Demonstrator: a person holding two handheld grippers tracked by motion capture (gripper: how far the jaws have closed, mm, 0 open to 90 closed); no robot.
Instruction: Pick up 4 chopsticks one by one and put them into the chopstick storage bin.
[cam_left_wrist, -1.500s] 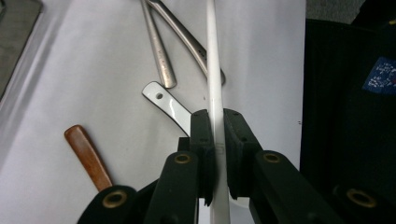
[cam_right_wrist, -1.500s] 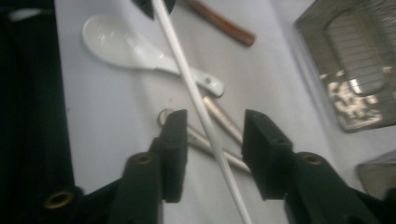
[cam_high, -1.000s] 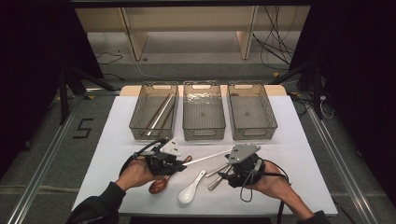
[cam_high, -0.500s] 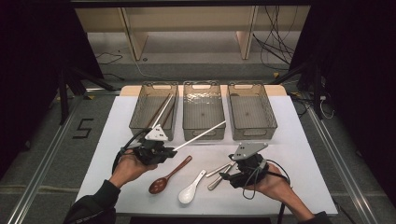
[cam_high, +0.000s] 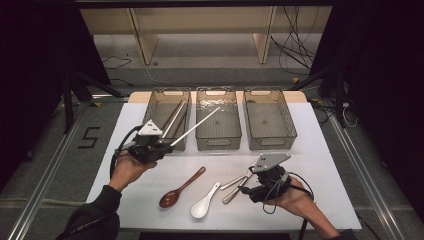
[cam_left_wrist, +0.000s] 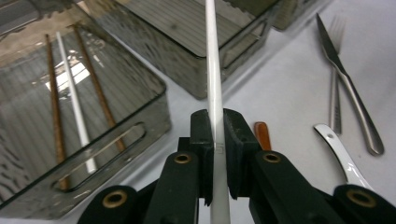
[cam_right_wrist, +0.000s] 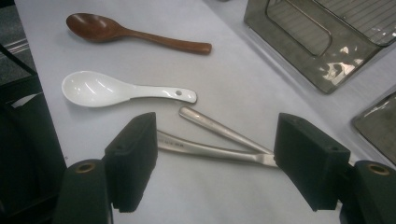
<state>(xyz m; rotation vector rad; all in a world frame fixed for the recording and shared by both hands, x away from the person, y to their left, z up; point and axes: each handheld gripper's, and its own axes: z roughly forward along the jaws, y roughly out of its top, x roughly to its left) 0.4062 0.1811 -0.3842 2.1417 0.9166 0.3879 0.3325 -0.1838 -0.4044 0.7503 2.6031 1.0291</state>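
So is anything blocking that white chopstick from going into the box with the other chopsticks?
Nothing visible does. The left gripper holds the white chopstick above the open-topped left box, which holds three chopsticks with room beside them.

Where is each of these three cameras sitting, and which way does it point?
High view: fixed above the table, looking forward and down; both forearms and hands show.
Left gripper view: rides the left gripper, looking along jaws shut on a white chopstick towards the bins.
Right gripper view: rides the right gripper, open jaws low over the metal knife and fork.
Shared: every view shows the wooden spoon.
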